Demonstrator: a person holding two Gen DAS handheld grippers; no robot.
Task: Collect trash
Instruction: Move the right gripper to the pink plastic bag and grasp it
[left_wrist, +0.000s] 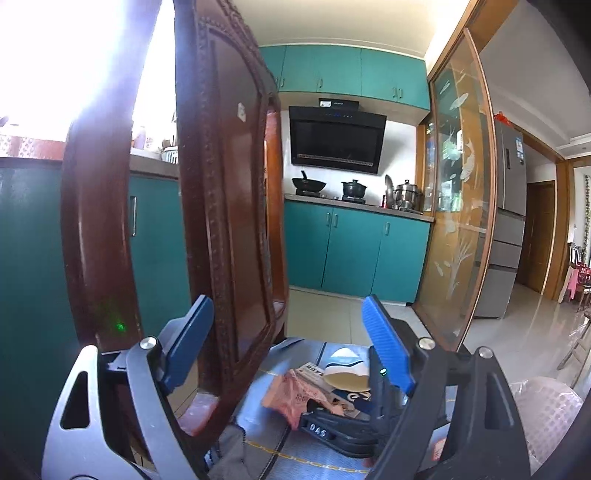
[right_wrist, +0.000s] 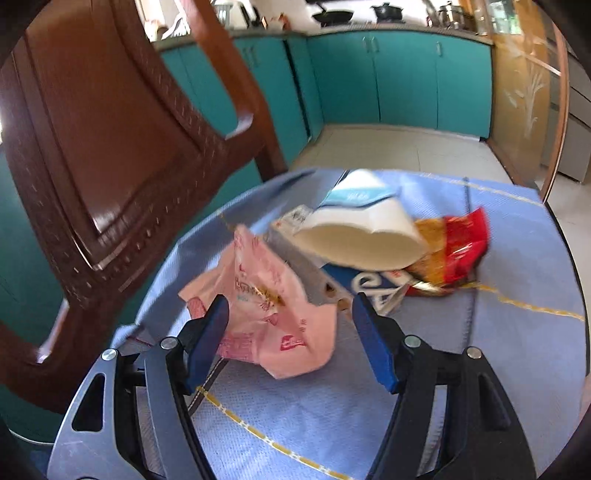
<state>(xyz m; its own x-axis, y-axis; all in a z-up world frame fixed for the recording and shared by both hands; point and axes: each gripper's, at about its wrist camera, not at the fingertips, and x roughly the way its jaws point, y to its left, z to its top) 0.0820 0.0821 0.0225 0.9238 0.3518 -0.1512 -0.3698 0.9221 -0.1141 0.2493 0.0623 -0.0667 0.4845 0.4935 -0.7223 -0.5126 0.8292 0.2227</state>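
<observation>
Left to right across the scene. Far left, a carved wooden chair (right_wrist: 110, 155) stands with its back close against the worktop (right_wrist: 517, 229), which is covered by a pale blue cloth with yellow lines; the chair crowds that side, so any reach from there looks tight. The left gripper (left_wrist: 286, 347) is held nearly level, fingers wide apart and nothing between them; the chair back fills the space beside its left finger, and it looks out over the kitchen more than at the litter, so I judge it is parked out of the way or waiting its turn. The trash lies in one loose heap near the middle of the cloth. Leftmost is a crumpled pink wrapper (right_wrist: 273, 314), nearest the right gripper (right_wrist: 290, 336). That gripper tilts down at the heap with fingers apart, straddling the near edge of the pink wrapper; the pads do not appear to press on it, though blur makes contact hard to rule out. Pink wrapper likely chosen first since it is closest and lies free of the rest. Behind it a grey carton (right_wrist: 295, 251) lies flat, a white paper cup (right_wrist: 369, 236) tipped on its side over it, a blue-and-white pack (right_wrist: 373, 288) beneath. Rightmost, a red and gold snack bag (right_wrist: 454, 251). No bin in view.
</observation>
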